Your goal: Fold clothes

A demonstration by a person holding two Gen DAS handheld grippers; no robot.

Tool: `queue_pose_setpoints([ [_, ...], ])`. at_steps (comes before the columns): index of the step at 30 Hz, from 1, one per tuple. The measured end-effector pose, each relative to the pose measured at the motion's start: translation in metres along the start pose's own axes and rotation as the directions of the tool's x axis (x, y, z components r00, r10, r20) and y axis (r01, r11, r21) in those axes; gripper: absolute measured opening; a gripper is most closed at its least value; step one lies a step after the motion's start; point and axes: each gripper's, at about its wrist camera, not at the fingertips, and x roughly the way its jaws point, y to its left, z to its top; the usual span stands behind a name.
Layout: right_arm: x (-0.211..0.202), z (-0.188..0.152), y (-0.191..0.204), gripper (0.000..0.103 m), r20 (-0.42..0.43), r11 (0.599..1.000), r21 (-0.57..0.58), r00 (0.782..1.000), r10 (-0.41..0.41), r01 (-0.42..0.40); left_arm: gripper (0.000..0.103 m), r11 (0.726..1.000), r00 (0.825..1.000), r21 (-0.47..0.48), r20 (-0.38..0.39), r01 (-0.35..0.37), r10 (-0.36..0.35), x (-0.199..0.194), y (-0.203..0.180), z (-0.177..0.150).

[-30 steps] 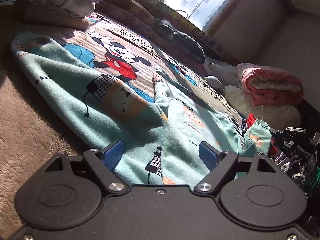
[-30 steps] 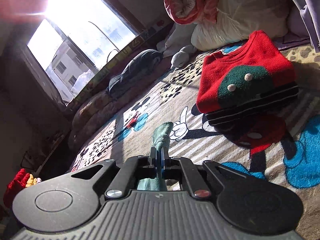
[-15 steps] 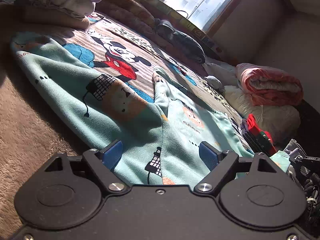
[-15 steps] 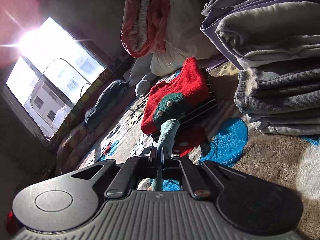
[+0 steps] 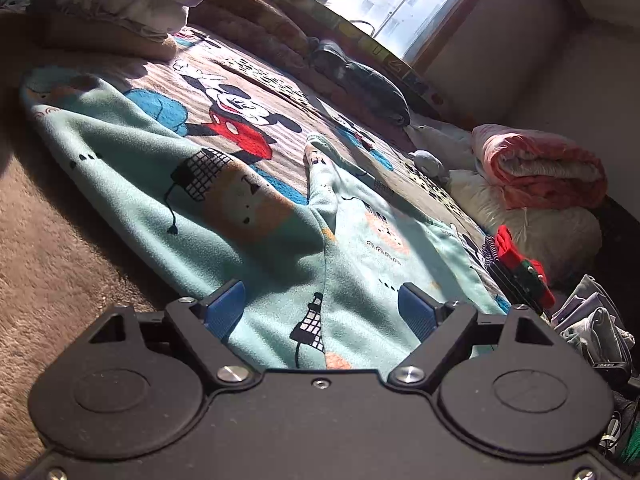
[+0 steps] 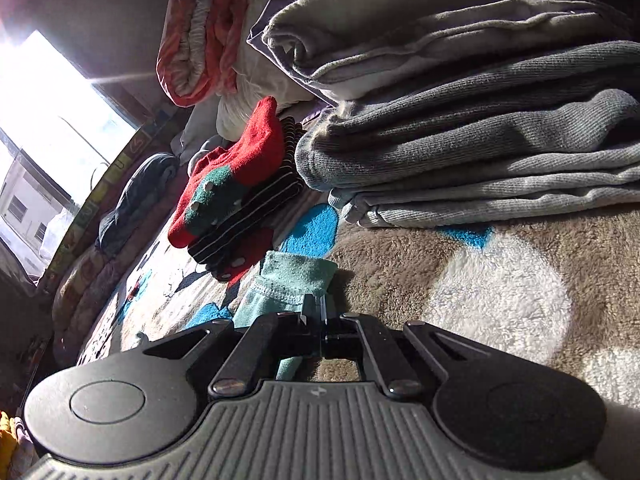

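A teal fleece garment (image 5: 248, 216) with bear and lighthouse prints lies spread on the cartoon-print blanket (image 5: 240, 120). My left gripper (image 5: 322, 306) is open, its blue pads (image 5: 222, 306) low over the garment's near hem, with cloth between them but not pinched. In the right wrist view my right gripper (image 6: 318, 312) is shut on the garment's teal cuff (image 6: 294, 276), held low over the blanket (image 6: 500, 300) close to a pile of folded grey clothes (image 6: 480, 152).
A folded red and green sweater on striped clothes (image 6: 236, 184) lies beyond the cuff, also visible as the red sweater (image 5: 520, 264) at the right. A rolled pink quilt (image 5: 540, 168) on white bedding, a dark bundle (image 5: 368, 84) by the window, and folded blankets (image 5: 128, 4) at far left.
My right gripper has carried the teal cuff rightward and down, from the middle of the blanket to beside the grey pile. The sleeve has left the left wrist view. My left gripper stayed put.
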Motion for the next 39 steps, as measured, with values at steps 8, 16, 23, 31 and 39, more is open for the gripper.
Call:
queue_pose_setpoints([
  [8, -0.008, 0.006, -0.019, 0.005, 0.01, 0.996, 0.087, 1.0, 0.029, -0.03, 0.087, 0.999, 1.0, 0.031, -0.005, -0.017, 0.017, 0.003, -0.005, -0.001],
  [16, -0.026, -0.026, -0.006, 0.009, -0.111, 0.982, 0.137, 0.984, 0.142, -0.126, 0.087, 0.999, 0.999, -0.01, -0.012, -0.044, 0.044, -0.003, -0.01, 0.002],
  [23, -0.041, -0.086, 0.03, 0.039, -0.292, 0.957, 0.165, 0.915, 0.278, -0.238, 0.087, 0.99, 0.999, 0.139, 0.048, -0.029, 0.022, -0.034, -0.059, -0.001],
  [31, -0.025, -0.116, 0.072, 0.063, -0.41, 0.93, 0.268, 0.844, 0.347, -0.251, 0.087, 0.826, 0.998, 0.56, -0.032, 0.064, -0.056, -0.017, -0.153, -0.061],
  [39, -0.008, -0.122, 0.095, 0.07, -0.455, 0.92, 0.3, 0.811, 0.369, -0.25, 0.087, 0.492, 0.994, 0.863, -0.095, 0.112, -0.061, 0.011, -0.226, -0.123],
])
